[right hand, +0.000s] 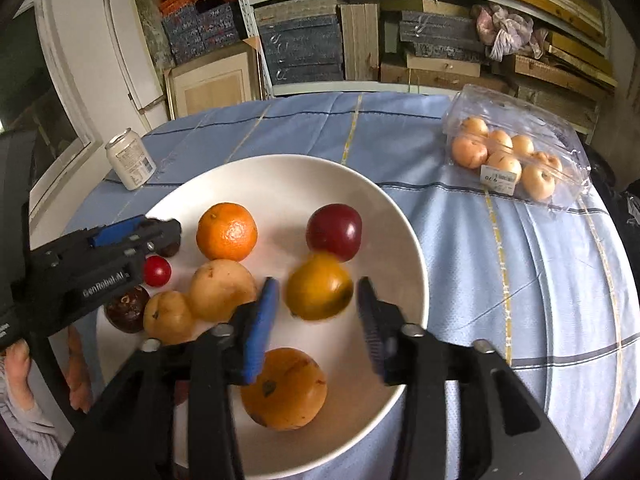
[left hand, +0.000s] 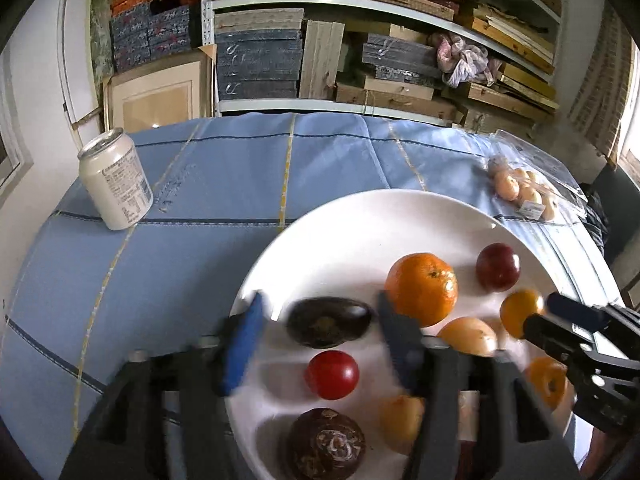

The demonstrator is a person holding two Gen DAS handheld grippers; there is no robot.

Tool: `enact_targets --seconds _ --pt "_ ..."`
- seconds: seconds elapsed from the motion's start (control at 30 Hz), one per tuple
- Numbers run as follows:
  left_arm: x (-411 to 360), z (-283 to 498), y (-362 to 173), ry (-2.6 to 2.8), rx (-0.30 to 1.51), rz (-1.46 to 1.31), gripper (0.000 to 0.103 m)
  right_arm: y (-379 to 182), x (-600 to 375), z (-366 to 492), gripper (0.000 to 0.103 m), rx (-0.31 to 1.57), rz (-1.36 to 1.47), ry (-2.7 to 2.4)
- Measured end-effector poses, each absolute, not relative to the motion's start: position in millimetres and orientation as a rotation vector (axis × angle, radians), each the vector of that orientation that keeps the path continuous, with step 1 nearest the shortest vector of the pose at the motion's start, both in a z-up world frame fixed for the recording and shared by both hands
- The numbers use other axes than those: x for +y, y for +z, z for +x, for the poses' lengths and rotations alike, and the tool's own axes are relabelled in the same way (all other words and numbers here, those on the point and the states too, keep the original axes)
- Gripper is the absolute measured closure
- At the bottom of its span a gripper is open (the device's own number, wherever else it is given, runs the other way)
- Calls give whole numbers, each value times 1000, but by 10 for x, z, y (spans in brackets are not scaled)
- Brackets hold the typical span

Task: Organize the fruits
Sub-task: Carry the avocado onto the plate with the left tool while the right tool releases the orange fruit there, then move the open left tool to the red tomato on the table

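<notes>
Fruits (right hand: 227, 231) on white plate (right hand: 280, 176)

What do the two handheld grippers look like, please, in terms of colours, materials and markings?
Both the left gripper and right gripper have black plastic bodies, silver bolts and blue ribbed finger pads. The left one carries white "GenRobot.AI" lettering on its side.

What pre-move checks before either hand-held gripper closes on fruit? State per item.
1. Left hand-held gripper open, fingers either side of the dark avocado: ok.
2. Right hand-held gripper open around the yellow-orange fruit: ok.
3. That fruit clear of neighbours: not ok, it touches the dark red plum.
4. Finger contact with either fruit: cannot tell, motion blur.
5. The two grippers apart over the white plate: ok.
6. Drop-off spot for the fruits: cannot tell.
</notes>
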State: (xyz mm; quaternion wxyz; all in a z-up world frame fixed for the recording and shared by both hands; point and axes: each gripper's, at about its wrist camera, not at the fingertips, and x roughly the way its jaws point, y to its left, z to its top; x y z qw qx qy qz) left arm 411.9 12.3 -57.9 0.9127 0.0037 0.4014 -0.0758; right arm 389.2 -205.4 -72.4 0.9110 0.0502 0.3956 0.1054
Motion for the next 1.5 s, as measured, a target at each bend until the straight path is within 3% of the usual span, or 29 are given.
enact_targets --seconds 0.17,0.3,0.47,0.67,0.8,0.87,1.07,1.17,1.5 --pt "273 3855 -333 -136 782 -12 31 -425 -2187 3630 43 748 169 222" --pt "481 3397 -39 -129 736 -70 30 -202 -2327 3150 26 682 232 217" --pt "538 2537 -84 -115 695 -31 20 -360 -2536 2358 17 628 361 216" --pt "361 1844 -517 -184 727 8 20 -763 -2792 1920 16 684 499 164" --pt "208 1635 -351 -226 621 13 19 -822 -2906 1830 16 674 534 129" --pt "101 1626 -302 -223 604 29 11 -834 -2921 1833 16 674 531 117" --pt "-291 1837 -467 -178 641 152 9 -898 -2893 1898 15 702 509 110" --pt "-278 1893 -509 -174 642 154 3 -907 -2871 1912 14 710 512 118" --pt "390 1989 -704 -90 743 59 3 -913 -2846 1904 13 718 511 131"
